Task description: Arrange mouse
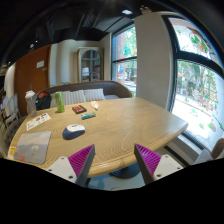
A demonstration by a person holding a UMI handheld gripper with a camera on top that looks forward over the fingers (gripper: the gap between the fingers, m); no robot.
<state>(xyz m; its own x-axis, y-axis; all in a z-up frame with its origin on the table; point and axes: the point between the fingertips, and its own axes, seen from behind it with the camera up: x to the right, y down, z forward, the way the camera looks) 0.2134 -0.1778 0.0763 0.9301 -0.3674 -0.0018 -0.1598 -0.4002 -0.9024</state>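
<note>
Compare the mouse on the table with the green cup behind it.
The mouse is low, pale and rounded; the green cup stands tall and upright. The mouse lies nearer the open gripper, the cup further back. Both rest on the wooden table, beyond the jaws.

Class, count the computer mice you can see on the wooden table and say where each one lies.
1. The mouse lies on the table, beyond the open gripper, right of the papers. Others may be hidden among the clutter farther back.
</note>
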